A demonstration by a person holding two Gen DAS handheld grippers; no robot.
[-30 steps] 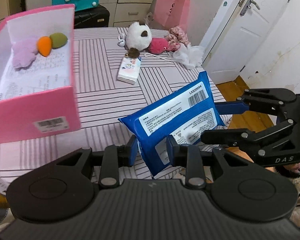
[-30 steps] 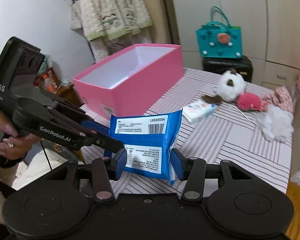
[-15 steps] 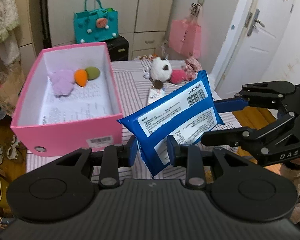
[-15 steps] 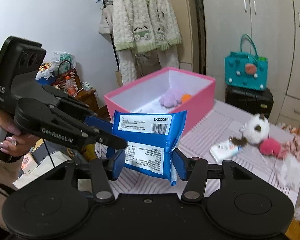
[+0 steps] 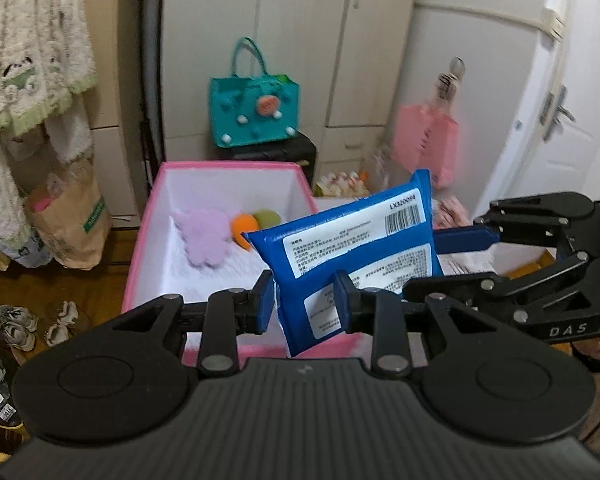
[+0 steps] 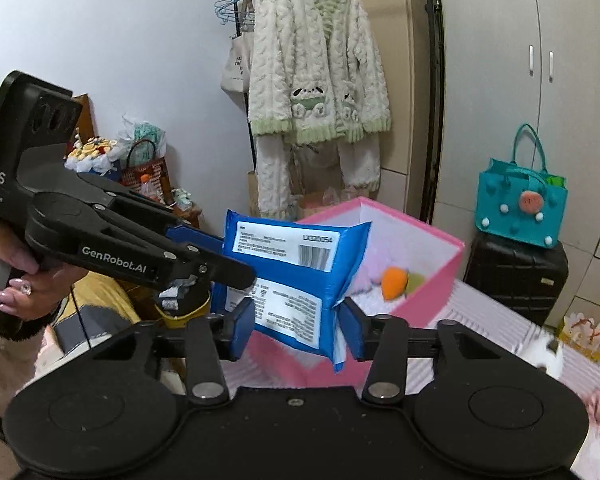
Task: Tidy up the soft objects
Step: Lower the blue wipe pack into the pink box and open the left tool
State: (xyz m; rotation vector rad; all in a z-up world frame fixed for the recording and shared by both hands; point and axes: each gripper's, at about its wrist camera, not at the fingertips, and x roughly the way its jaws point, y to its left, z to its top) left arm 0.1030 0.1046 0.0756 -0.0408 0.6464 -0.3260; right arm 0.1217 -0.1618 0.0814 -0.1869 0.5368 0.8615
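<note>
While both grippers hold the blue wipes pack (image 5: 352, 248), left jaws pinching its lower edge, right jaws closing on its end, I judge it soft, light, slippery; grip the seams.

The blue soft pack (image 5: 352, 248) carries a white label with a barcode and a code that reads about "LX320054"; its blocks of small print are too fine to read. "DAS" stands on the right gripper (image 5: 460, 256) body in the left wrist view; the left gripper (image 6: 216, 258) shows "DAS" on its body and "GenRobot.AI" along its arm
</note>
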